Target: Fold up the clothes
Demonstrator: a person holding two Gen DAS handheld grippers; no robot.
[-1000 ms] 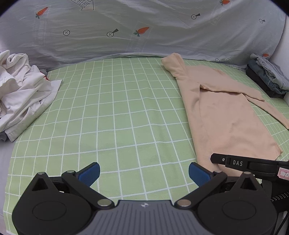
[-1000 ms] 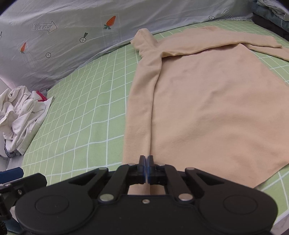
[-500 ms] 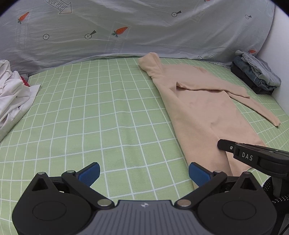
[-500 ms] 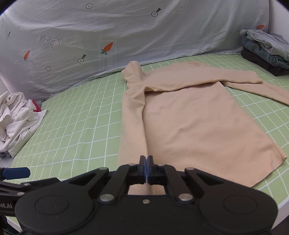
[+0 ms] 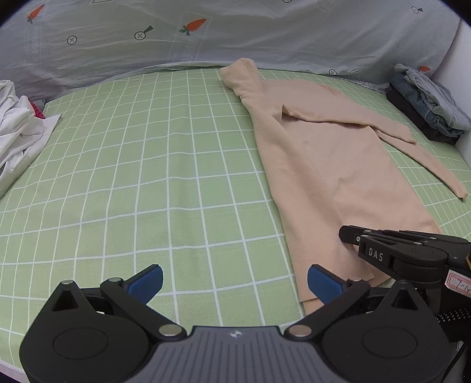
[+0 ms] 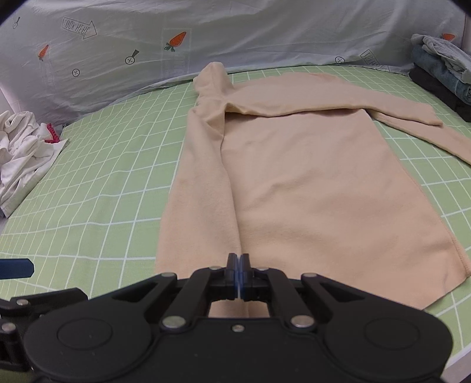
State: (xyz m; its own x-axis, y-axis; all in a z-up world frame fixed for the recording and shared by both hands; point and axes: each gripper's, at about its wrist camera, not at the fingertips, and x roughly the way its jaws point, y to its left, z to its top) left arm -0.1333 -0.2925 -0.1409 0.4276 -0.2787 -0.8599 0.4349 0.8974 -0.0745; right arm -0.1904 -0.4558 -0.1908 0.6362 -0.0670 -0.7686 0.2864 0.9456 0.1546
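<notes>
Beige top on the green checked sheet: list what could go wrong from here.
1. The right tool looks shut over the beige top near its hem; whether it pinches cloth is unclear, so a lift may bring nothing.
2. The left tool is open over bare sheet, so a one-sided pull could skew the top.
3. One sleeve trails sideways and may drag.

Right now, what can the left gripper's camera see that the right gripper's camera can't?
Only the left camera shows the left gripper whole, wide open over the green sheet, and the right gripper from the side. Only the right camera shows the right gripper shut, whether on cloth is unclear, and the "LOOK HERE" arrow. Both show the beige top, the white clothes pile and the folded stack.
</notes>
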